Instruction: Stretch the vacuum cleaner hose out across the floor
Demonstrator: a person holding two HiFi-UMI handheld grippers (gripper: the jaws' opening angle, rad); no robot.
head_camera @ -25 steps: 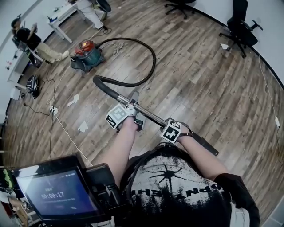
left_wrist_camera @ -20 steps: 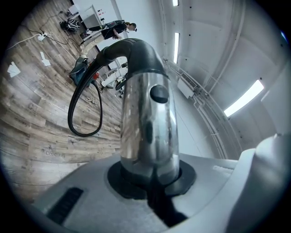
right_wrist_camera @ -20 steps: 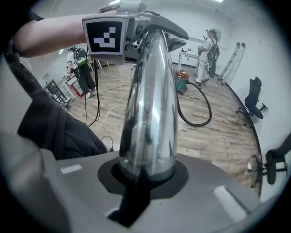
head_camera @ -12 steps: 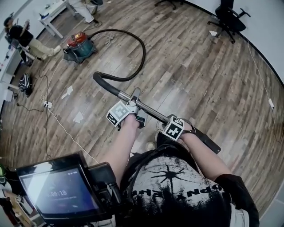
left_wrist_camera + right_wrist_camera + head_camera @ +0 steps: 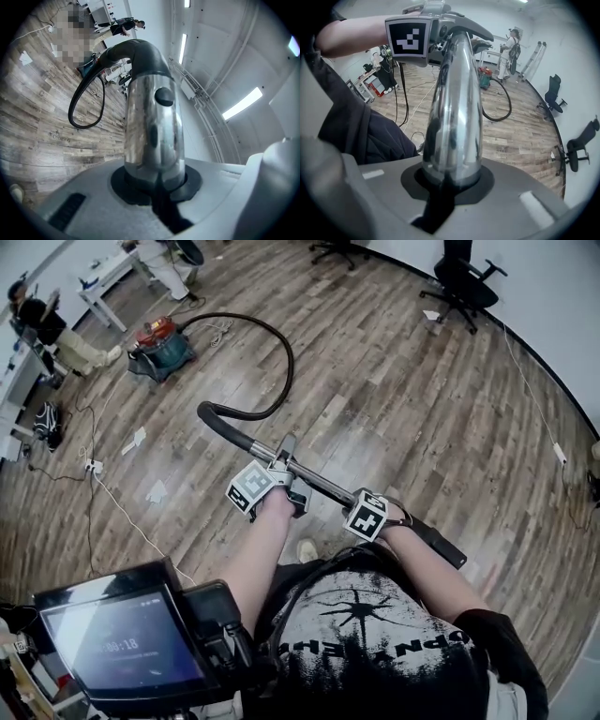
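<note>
wand [image 5: 319,484] held above wood floor [image 5: 422,409]. left gripper [image 5: 283,474] clamped on its chrome tube near the hose end, right gripper [image 5: 386,514] clamped further back. hose [image 5: 284,357] runs in a curved loop across floor to vacuum [image 5: 157,345], not straight.

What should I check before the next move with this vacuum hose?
1. Left gripper shut on the chrome metal wand: ok.
2. Right gripper shut on the same wand: ok.
3. Black ribbed hose lying straight: not ok, it bends in a wide arc.
4. Hose free of kinks or snags: ok, as far as visible.
5. Red and green canister vacuum braced against rolling: cannot tell.
6. Seated person clear of the hose: ok, though close to the canister.
</note>
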